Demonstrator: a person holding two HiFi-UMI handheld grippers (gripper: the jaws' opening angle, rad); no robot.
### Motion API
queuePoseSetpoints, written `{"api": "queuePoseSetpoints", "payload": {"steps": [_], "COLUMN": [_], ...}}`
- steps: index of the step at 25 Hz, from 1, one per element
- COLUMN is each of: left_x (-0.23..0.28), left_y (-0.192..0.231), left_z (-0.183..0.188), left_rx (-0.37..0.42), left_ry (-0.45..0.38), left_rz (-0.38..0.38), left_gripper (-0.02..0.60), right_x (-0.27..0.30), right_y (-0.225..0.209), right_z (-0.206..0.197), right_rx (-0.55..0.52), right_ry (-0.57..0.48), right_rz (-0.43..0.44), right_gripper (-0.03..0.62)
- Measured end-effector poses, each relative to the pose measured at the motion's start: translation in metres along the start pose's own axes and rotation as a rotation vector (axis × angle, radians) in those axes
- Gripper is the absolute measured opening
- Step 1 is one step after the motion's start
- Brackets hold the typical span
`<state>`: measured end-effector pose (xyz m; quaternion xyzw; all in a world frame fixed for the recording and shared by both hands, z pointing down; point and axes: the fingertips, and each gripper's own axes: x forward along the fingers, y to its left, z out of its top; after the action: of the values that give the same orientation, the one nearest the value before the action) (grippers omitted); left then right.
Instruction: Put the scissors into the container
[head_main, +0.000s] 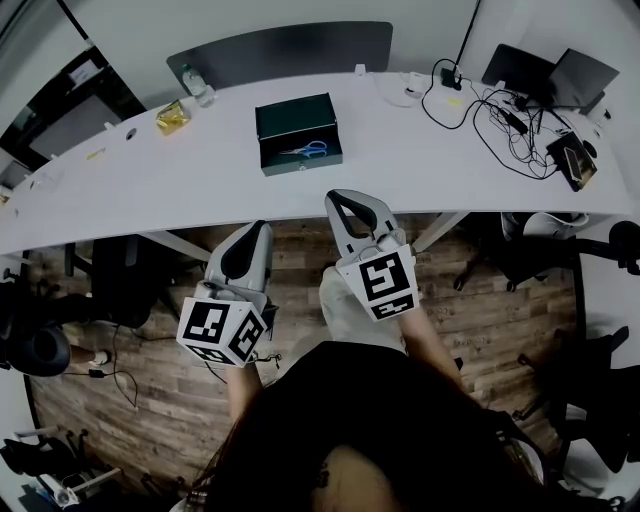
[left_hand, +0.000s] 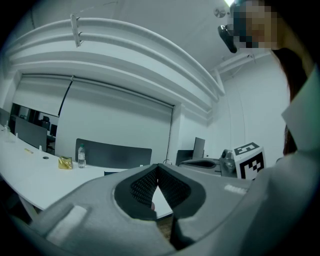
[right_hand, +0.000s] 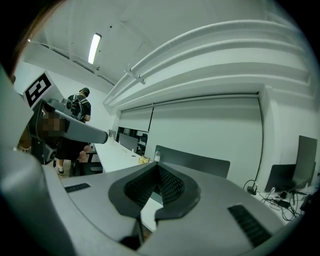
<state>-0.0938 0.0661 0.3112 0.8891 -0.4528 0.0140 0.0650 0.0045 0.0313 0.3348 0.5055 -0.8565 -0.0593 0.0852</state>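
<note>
The dark green container (head_main: 290, 115) stands open on the white table (head_main: 150, 180), and the blue-handled scissors (head_main: 307, 150) lie inside it. Both grippers hang below the table's near edge, close to the person's body and well short of the container. My left gripper (head_main: 254, 230) is shut with nothing between its fingers; in the left gripper view its jaws (left_hand: 158, 166) meet at the tips. My right gripper (head_main: 341, 196) is likewise shut and empty, its jaws (right_hand: 158, 165) touching and tilted up toward the ceiling.
A yellow packet (head_main: 172, 117) and a water bottle (head_main: 195, 84) sit at the table's far left. Tangled cables (head_main: 500, 115) and dark screens (head_main: 550, 72) fill the right end. Office chairs (head_main: 540, 245) stand under the table on the wooden floor. A person (right_hand: 80, 107) stands in the distance.
</note>
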Motion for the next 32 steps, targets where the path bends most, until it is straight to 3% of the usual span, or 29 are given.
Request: {"api": "queuePoseSetpoints", "payload": {"steps": [32], "left_x": [-0.04], "left_y": [-0.024], "left_z": [-0.013], "left_rx": [-0.016], "left_ry": [-0.021], "left_rz": [0.013], "left_gripper": [0.011], "right_x": [-0.05], "right_y": [0.024], "right_z": [0.001], "right_rx": [-0.007], "right_ry": [-0.008], "right_rz": [0.001], "right_gripper": [0.008]}}
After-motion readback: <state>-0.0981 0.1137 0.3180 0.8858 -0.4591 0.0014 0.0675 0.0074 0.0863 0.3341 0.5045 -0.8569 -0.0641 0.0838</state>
